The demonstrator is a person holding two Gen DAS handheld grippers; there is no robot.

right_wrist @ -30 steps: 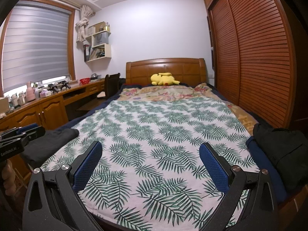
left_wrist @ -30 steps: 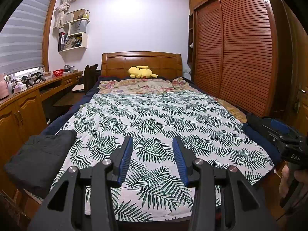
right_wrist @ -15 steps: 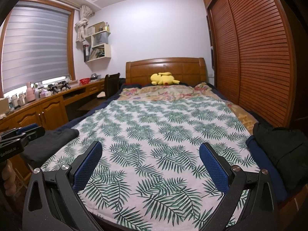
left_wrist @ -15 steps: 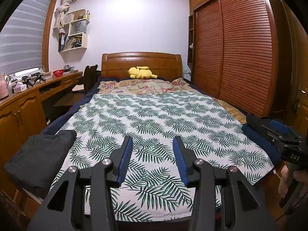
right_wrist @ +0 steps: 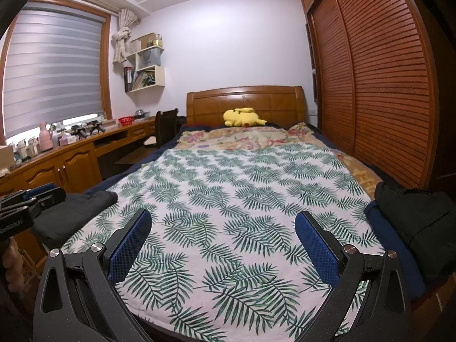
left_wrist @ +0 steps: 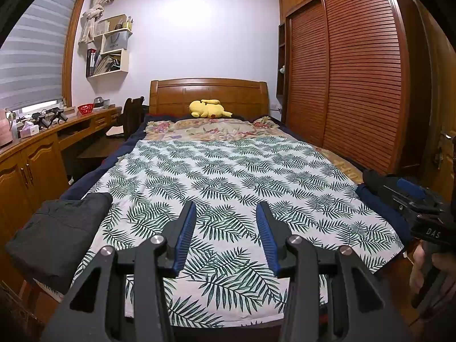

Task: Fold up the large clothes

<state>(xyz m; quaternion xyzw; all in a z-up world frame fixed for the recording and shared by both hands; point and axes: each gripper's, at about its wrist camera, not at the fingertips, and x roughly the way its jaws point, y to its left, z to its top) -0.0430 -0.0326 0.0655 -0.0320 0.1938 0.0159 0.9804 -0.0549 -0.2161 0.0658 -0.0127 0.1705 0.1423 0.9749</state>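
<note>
I hold two tools over the foot of one bed [left_wrist: 159, 176]. My left tool [left_wrist: 225, 213] has its ribbed blue pads partly apart, gripping nothing; my right tool [right_wrist: 223, 225] gapes wide, also gripping nothing. One folded dark garment [left_wrist: 59, 228] lies at the bed's left corner, another dark crumpled garment [right_wrist: 421, 222] at its right corner. One leaf-print sheet [right_wrist: 228, 193] lies flat.

light: bright ceiling lamps | focus: sharp | edges: fisheye bending, black corners
</note>
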